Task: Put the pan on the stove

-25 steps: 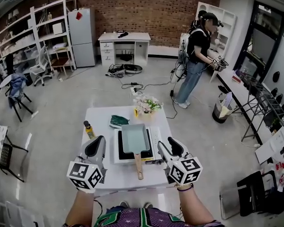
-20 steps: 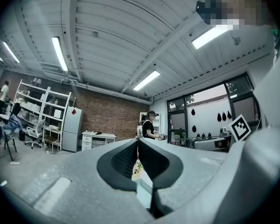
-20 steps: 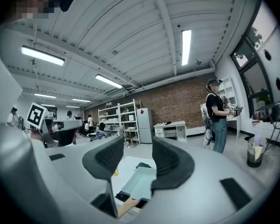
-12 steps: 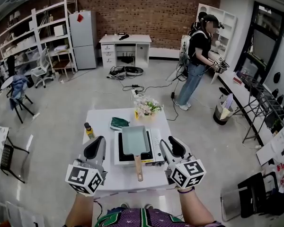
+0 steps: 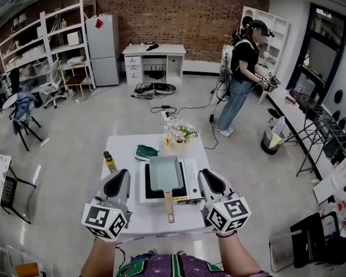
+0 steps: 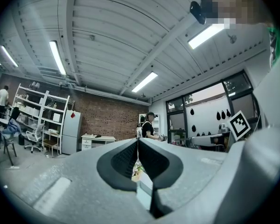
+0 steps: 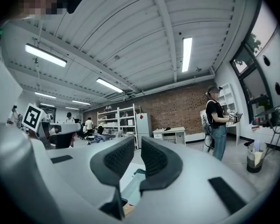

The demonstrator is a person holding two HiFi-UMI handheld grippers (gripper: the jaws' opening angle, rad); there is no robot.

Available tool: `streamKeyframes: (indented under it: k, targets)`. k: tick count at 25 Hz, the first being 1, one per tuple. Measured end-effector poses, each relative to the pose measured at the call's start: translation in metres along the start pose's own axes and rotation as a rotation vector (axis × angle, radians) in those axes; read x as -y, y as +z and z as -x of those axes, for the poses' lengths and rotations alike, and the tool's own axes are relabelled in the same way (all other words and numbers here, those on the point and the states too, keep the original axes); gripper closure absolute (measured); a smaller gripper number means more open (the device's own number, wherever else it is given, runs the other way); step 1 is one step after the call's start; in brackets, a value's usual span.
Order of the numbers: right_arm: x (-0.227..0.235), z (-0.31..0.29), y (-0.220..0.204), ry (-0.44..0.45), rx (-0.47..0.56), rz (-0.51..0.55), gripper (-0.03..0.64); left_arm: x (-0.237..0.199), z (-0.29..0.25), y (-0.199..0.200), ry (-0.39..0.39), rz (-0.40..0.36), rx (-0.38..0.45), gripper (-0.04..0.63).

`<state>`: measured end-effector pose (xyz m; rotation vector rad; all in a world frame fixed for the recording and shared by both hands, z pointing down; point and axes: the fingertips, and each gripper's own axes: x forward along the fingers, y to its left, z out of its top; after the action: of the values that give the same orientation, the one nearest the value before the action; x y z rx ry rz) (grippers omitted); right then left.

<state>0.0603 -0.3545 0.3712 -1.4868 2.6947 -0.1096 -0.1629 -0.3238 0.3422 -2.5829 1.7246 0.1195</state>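
A pale teal rectangular pan (image 5: 165, 173) with a wooden handle (image 5: 169, 204) sits on the portable stove (image 5: 190, 175) on the white table (image 5: 127, 146). The handle points toward me. My left gripper (image 5: 119, 175) hovers left of the stove, held level, and its pads meet with nothing between them (image 6: 137, 143). Right of the stove hovers my right gripper (image 5: 206, 175). Its jaws have just been closing and stand a narrow gap apart, with nothing between them (image 7: 137, 147). Neither gripper touches the pan (image 7: 134, 191), which shows low between the right jaws.
A small bottle (image 5: 109, 160), a green cloth (image 5: 145, 150) and a bunch of flowers (image 5: 179, 131) stand on the table's far half. Beyond it a person (image 5: 242, 68) stands with grippers in hand. Shelves, a fridge and a desk line the brick wall.
The right gripper's jaws have drawn closer together and the gripper has risen a little. The left gripper and the pan have stayed where they were.
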Motion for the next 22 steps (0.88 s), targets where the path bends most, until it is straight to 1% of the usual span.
streamKeyframes:
  k: [3, 8, 13, 22]
  targets:
    - [-0.001, -0.001, -0.001, -0.002, -0.002, 0.003, 0.575, 0.0, -0.001, -0.001, 0.002, 0.001, 0.001, 0.577]
    - [0.005, -0.001, -0.005, -0.015, -0.01, 0.003, 0.584, 0.002, -0.004, -0.009, 0.008, -0.028, -0.019, 0.577]
    - [0.007, 0.001, -0.006, -0.043, -0.014, 0.018, 0.613, 0.003, -0.003, -0.014, 0.005, -0.023, -0.028, 0.577]
    - [0.009, 0.004, -0.006, -0.076, -0.028, 0.037, 0.615, 0.007, -0.004, -0.018, -0.002, -0.017, -0.04, 0.577]
